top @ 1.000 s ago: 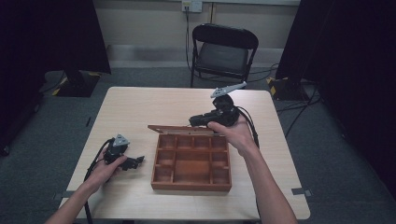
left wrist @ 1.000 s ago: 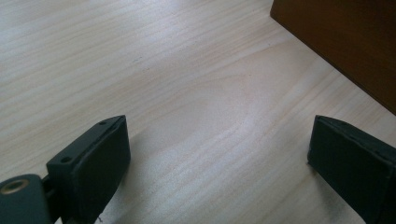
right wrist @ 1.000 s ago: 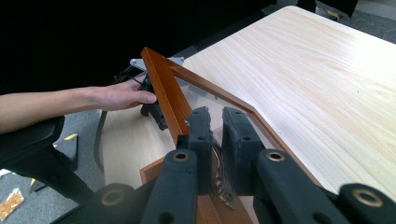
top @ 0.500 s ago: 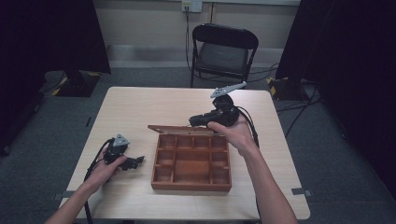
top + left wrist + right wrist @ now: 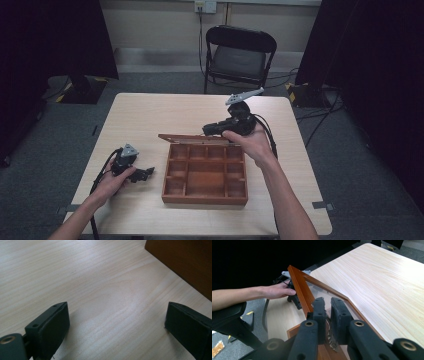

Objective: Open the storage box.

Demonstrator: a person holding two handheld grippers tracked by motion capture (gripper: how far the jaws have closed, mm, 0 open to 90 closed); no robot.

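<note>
While the left gripper point(image 5: 145, 173) just rests on the tabletop point(image 5: 150, 115) beside the wooden compartment box point(image 5: 205, 172), jaws spread wide with nothing between them, the right gripper point(image 5: 327, 307) has its jaws pinched on the box's glass-paned lid point(image 5: 299, 287), holding it propped up at the far edge.

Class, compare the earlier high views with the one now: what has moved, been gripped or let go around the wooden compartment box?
Nothing visibly changed. The right gripper stays shut on the box's raised glass-paned lid; the left gripper rests open beside the wooden compartment box.
</note>
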